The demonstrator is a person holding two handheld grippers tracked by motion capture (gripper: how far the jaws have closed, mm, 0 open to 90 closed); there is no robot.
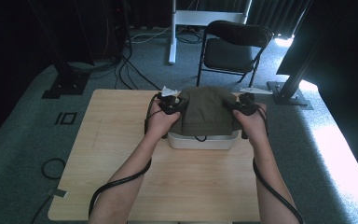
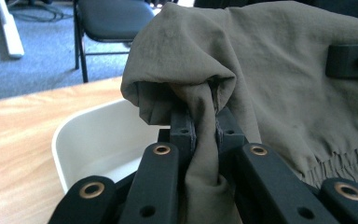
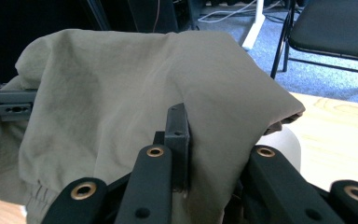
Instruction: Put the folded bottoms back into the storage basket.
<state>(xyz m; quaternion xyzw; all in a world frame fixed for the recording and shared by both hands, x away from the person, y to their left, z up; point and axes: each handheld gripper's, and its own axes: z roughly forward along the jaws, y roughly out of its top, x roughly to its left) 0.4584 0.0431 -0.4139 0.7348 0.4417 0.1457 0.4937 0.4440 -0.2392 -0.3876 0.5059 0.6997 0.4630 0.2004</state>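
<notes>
Olive-green crumpled fabric garment [image 1: 205,111] sits mid-frame in the high view, stretched side to side over a white rectangular plastic tub [image 1: 203,140] on the light wood tabletop [image 1: 121,154]. Left hand-held gripper [image 1: 171,105] pinches its left edge, right hand-held gripper [image 1: 242,105] its right edge; long axis runs straight between them, both hands equally near. Black folding chair [image 1: 230,46] upper centre, behind.

Left gripper view: jaws clamped together on a bunched fold of the garment [image 2: 261,79] at centre, tub wall [image 2: 98,135] lower left below the cloth. Other gripper [image 2: 352,60] far right edge.

Right gripper view: jaws closed on the cloth [image 3: 121,88], which drapes over the right jaw; elastic hem lower left. The coming move probably hinges on lowering the cloth into the tub directly beneath.
</notes>
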